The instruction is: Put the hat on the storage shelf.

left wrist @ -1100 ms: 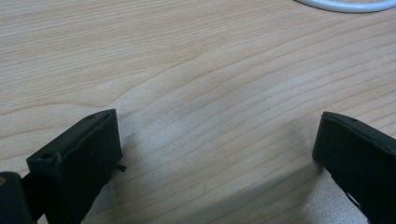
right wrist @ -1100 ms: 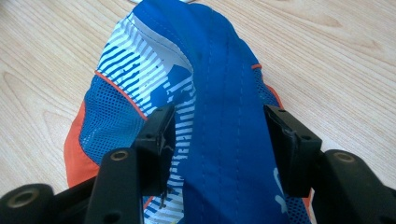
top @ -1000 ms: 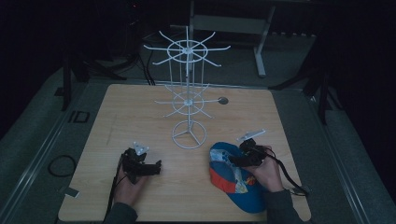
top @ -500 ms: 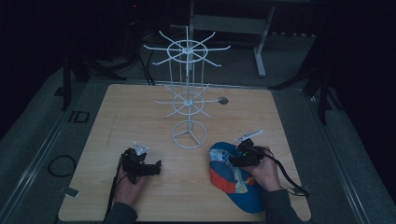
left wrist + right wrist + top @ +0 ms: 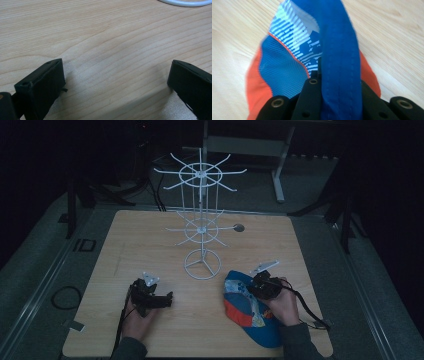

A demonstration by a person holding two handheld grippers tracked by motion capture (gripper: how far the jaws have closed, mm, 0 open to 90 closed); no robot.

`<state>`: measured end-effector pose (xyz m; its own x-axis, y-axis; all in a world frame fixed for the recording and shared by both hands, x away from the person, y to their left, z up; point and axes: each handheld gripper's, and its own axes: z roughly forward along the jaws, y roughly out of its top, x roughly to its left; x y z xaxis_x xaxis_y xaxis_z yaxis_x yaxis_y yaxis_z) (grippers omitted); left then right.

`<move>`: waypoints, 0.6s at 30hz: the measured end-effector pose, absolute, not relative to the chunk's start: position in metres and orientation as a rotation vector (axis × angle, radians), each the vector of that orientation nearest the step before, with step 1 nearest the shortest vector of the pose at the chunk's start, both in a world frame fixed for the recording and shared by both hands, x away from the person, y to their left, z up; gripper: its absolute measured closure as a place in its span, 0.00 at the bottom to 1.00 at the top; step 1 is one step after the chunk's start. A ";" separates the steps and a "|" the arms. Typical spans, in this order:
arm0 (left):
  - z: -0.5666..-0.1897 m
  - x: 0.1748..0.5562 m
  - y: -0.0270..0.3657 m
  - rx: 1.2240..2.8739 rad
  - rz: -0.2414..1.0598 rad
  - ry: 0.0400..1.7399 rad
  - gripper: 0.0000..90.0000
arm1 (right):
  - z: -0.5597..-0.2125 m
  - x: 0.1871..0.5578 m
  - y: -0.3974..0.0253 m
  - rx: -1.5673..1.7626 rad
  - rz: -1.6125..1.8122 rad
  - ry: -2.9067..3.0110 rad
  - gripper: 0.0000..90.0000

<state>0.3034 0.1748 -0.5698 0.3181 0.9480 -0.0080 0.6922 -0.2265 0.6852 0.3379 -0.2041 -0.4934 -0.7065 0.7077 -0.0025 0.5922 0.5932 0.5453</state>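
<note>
Right gripper [image 5: 256,287] pinches blue band of cap [image 5: 250,317], ready for lifting toward wire rack [image 5: 201,227] at 11 o'clock. Left gripper [image 5: 162,300] spread, idle on table [image 5: 150,235].

Premises: dim lab or test studio. Evidence: 1 bare wooden bench [image 5: 150,240] on grey flooring, black stand legs [image 5: 75,210] and cables around it, metal frame [image 5: 280,165] behind.
</note>
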 end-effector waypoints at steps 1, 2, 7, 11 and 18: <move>-0.570 0.303 0.175 2.000 0.563 1.443 0.02 | -0.489 0.335 -0.204 1.065 0.804 2.601 0.97; -0.570 0.303 0.175 2.000 0.563 1.443 0.02 | -0.487 0.334 -0.203 1.060 0.812 2.595 0.97; -0.570 0.303 0.175 2.000 0.563 1.443 0.02 | -0.473 0.325 -0.200 1.012 0.867 2.555 0.98; -0.570 0.304 0.175 1.995 0.565 1.444 0.02 | -0.457 0.317 -0.203 0.992 0.974 2.539 0.98; -0.570 0.303 0.175 1.996 0.565 1.446 0.02 | -0.435 0.308 -0.208 0.936 1.056 2.486 0.97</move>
<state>0.3034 0.1745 -0.5698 0.3151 0.9490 -0.0086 0.6920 -0.2235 0.6865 0.3078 -0.2077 -0.4349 -0.7502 0.6612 -0.0058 0.4548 0.5223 0.7214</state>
